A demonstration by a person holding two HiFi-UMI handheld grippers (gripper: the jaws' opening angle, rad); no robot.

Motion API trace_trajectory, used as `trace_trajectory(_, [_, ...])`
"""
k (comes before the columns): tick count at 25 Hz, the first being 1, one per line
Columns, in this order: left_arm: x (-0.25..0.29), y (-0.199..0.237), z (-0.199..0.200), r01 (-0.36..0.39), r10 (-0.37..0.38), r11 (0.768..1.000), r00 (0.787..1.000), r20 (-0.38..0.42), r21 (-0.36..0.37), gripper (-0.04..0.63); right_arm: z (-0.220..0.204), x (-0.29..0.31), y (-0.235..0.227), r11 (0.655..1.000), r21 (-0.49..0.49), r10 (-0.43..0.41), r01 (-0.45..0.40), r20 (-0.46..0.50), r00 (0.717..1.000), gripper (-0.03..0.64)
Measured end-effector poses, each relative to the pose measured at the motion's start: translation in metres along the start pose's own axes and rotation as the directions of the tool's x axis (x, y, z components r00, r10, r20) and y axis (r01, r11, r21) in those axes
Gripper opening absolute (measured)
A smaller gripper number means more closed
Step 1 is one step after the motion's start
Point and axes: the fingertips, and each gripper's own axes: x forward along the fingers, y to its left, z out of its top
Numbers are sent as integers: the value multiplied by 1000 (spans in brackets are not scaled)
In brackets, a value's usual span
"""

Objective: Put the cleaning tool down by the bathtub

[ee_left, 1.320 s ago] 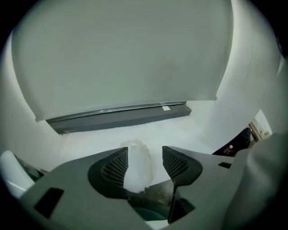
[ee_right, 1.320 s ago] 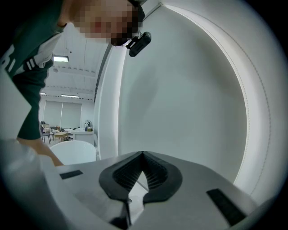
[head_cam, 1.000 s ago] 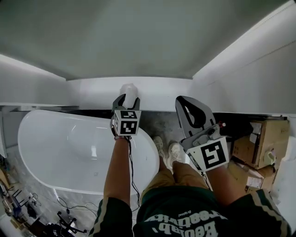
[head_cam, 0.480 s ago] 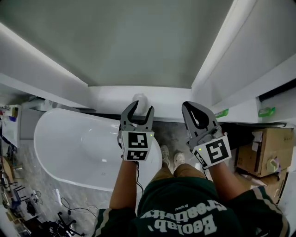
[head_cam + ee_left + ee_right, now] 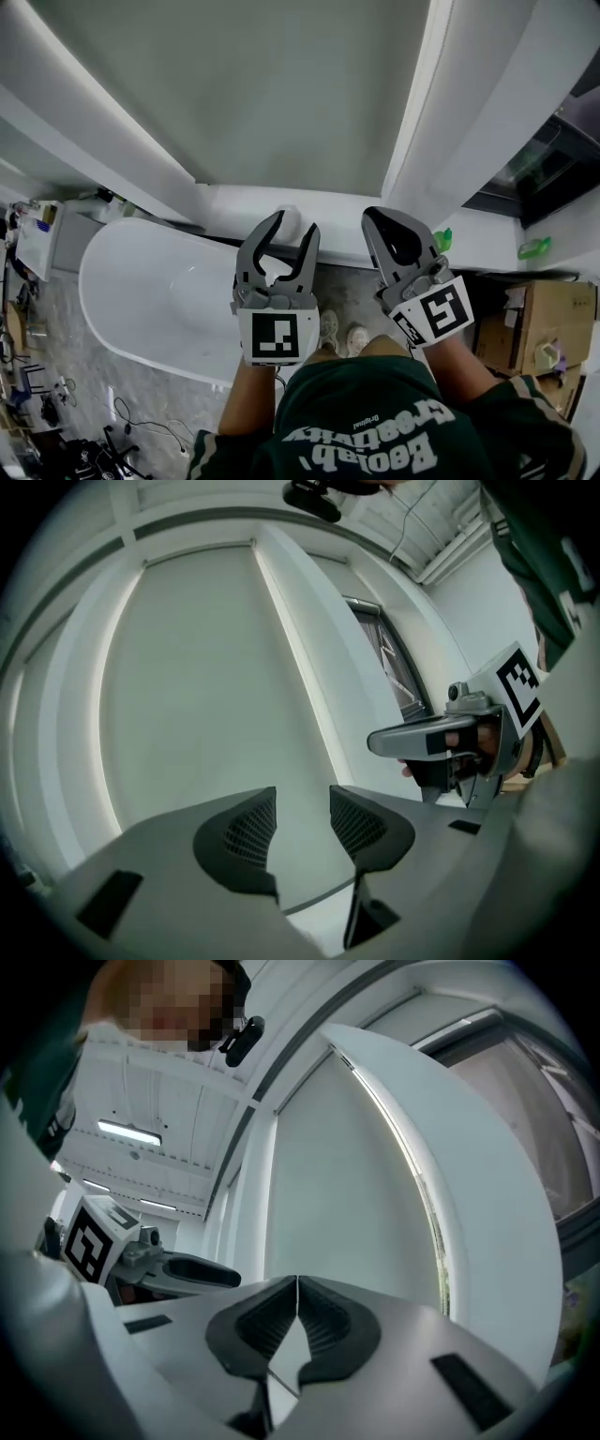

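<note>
Filling the top of the head view is a pale wall (image 5: 281,94), framed by white beams, and below it the white bathtub (image 5: 150,291) stretches across the left side, its rounded end reaching in under the person's left arm. Grey mottled floor (image 5: 349,286) shows between the tub and the cardboard boxes (image 5: 548,319) stacked at the right. Both arms are up in front of the person now, grippers held out side by side and well above the floor. The left gripper (image 5: 295,223) has its jaws apart and they have just been closing in a little; its own view confirms it, with only bare wall showing in the gap between the ribbed pads (image 5: 253,827) and nothing held. The right gripper (image 5: 372,220) sits just beside it, jaws together with the tips meeting in its own view (image 5: 297,1283) - empty as well. Each carries its marker cube (image 5: 274,337) facing up toward the head camera. Down between the arms, the person's pale shoes (image 5: 342,330) stand on the floor just off the tub's end. Two small green objects (image 5: 534,248) rest on the white ledge at the right. And the cleaning tool (image 5: 287,216) - a small white shape, too small to make out in detail - stands on the floor against the base of the wall, right by the bathtub's end, free of both grippers.
</note>
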Motion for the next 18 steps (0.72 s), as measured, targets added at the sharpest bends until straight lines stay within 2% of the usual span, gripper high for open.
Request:
trace_trajectory(7, [-42, -14, 41, -67, 64, 997, 995, 82, 36, 76, 39, -26, 20, 997, -52, 63, -58, 97, 993, 17])
trace_trajectory(9, [-55, -22, 48, -85, 81, 996, 992, 101, 37, 10, 45, -35, 27, 996, -64, 76, -69, 111, 991, 17])
trace_trajectory(13, [-72, -39, 57, -69, 66, 998, 986, 150, 15, 9, 55, -46, 43, 991, -95, 107, -95, 129, 986, 17])
trace_trajectory(18, [-82, -47, 66, -89, 79, 995, 977, 198, 40, 9, 59, -56, 54, 981, -165, 120, -100, 116, 986, 15])
